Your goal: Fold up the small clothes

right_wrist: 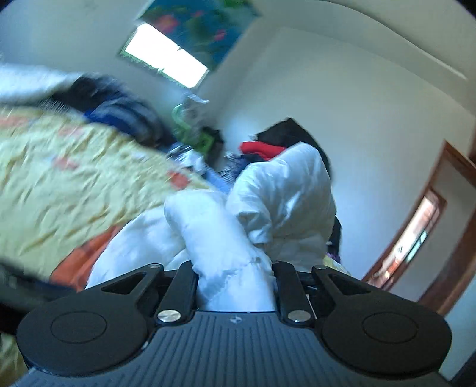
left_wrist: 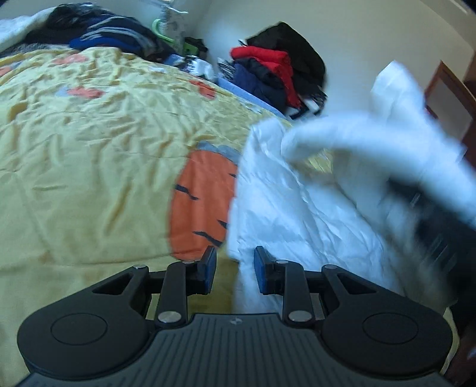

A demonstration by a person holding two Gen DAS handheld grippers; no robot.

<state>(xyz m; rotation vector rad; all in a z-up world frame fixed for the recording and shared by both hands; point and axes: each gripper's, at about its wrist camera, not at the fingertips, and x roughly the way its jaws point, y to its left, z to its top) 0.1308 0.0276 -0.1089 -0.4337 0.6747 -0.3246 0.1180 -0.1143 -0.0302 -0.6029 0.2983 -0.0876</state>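
Far off to the left of my left gripper (left_wrist: 234,270), a pile of dark clothes (left_wrist: 101,28) sits at the far end of the bed. I think they wait there so the middle stays free for folding. The yellow blanket (left_wrist: 89,143) lies flat under my left gripper, and its big orange patch (left_wrist: 202,202) is just ahead of my left finger. It makes a soft, wide place to lay things out.

Ahead and to the right of that gripper is the white garment (left_wrist: 297,208), the small thing I am folding. Its near edge hangs just in front of my right finger. My left gripper is a little bit open, with a small gap between the blue pads (left_wrist: 209,269). I cannot tell if the cloth touches a pad, and nothing is pinched there.

Further right, my right gripper (right_wrist: 235,285) holds a thick bunch of the white garment (right_wrist: 226,238) between its fingers. The cloth fills the gap, so the fingers stay partly apart. I think I lift this part so I can fold it over the rest.

Past it stands a red and black heap (right_wrist: 267,148) by the wall.
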